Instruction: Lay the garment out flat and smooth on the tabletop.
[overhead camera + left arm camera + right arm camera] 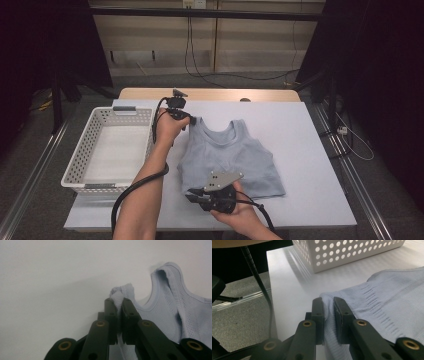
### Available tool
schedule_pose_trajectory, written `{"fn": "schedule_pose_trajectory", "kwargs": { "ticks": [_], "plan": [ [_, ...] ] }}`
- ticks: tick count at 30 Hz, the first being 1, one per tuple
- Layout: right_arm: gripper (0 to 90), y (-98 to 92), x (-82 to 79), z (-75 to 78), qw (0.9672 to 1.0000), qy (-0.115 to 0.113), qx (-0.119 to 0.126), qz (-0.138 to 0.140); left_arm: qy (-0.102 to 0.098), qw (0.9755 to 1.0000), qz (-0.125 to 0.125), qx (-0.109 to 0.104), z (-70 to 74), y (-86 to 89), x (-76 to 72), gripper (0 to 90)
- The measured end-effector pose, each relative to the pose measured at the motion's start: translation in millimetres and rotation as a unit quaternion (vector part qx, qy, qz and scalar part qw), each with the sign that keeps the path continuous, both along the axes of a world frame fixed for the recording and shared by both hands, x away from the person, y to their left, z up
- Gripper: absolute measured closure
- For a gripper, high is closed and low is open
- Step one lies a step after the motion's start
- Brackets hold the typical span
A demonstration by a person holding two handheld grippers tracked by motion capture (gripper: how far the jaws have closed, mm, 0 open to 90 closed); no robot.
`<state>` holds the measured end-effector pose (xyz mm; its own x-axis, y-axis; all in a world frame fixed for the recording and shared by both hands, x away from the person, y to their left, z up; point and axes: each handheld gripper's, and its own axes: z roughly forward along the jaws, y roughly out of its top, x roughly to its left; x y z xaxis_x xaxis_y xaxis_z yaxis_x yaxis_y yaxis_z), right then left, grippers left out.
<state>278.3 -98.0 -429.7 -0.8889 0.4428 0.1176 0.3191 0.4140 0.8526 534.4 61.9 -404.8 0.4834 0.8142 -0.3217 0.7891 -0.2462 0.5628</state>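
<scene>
While lying flat on counter [310, 150], pale-blue mesh-knit tank top [230, 157] being pinched: left gripper [118, 302] jaws clamping strap, right gripper [328, 302] jaws clamping ribbed hem; perforated basket [107, 150] cut off.

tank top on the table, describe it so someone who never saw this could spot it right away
On the white table, right of the perforated white basket, lies a pale blue sleeveless tank top. It is the only garment there, with the left gripper clamped on a shoulder strap and the right gripper on its hem corner.
</scene>
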Motion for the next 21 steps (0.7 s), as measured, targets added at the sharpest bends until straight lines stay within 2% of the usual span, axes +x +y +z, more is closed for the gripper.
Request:
{"fn": "schedule_pose_trajectory", "kwargs": {
  "ticks": [9, 21],
  "plan": [
    [80.2, 1.3, -0.1, 2.0, 1.0, 0.001, 0.005, 0.002, -0.002, 1.0, 0.002, 0.001, 5.4, 2.7, -1.6, 84.8],
    [80.3, 6.6, 1.8, 2.6, 1.0, -0.002, 0.006, 0.005, -0.001, 0.9999, 0.009, 0.007, 5.7, 6.3, 1.5, 84.8]
  ]
}}
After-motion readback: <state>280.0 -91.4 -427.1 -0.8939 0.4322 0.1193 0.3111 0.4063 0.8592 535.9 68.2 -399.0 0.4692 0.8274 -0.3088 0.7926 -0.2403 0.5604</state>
